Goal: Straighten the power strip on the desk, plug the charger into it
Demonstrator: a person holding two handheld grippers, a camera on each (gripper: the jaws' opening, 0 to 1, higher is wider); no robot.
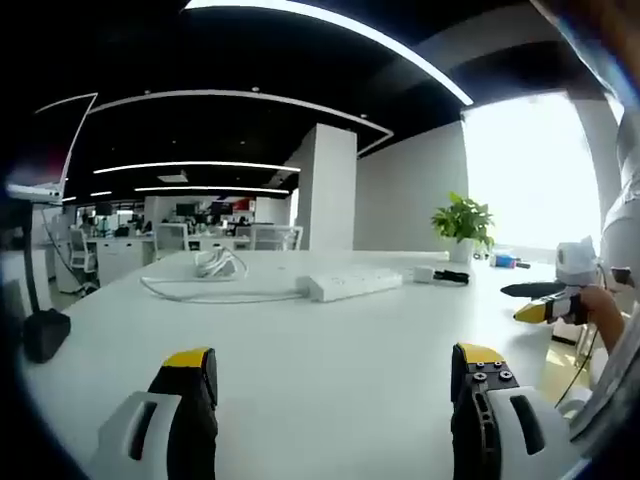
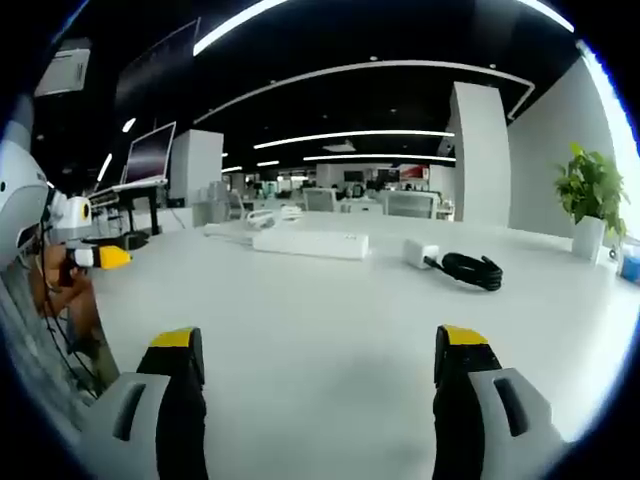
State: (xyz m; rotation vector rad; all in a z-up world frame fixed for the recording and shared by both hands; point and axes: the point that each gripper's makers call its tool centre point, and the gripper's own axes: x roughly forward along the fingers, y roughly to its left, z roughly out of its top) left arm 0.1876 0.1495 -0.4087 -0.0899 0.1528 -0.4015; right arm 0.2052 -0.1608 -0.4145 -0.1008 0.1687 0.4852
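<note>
Nothing is started: both tongs, left (image 1: 335,385) and right (image 2: 320,365), hover gaping and empty. The power strip (image 2: 309,243) lies skewed mid-worktop (image 2: 330,320) (its cord coiled behind); the charger (image 2: 421,254) sits beside it. Straightening comes first, likely.

Camera placement: two low views over one white desk, from opposite front corners.

In the left gripper view we look along its own jaws, low over the desk (image 1: 330,400), toward the power strip (image 1: 355,284) and the charger (image 1: 424,273) well ahead; the right gripper (image 1: 540,300) enters at the right edge. In the right gripper view we sit equally low, facing the same power strip (image 2: 310,243) and charger (image 2: 420,253), somewhat nearer; the left gripper (image 2: 105,257) enters at the left edge. We find both views sharing the desk (image 2: 320,330), strip, charger, the potted plant (image 1: 462,225) (image 2: 592,195) and the white pillar (image 1: 328,185) (image 2: 482,150).
</note>
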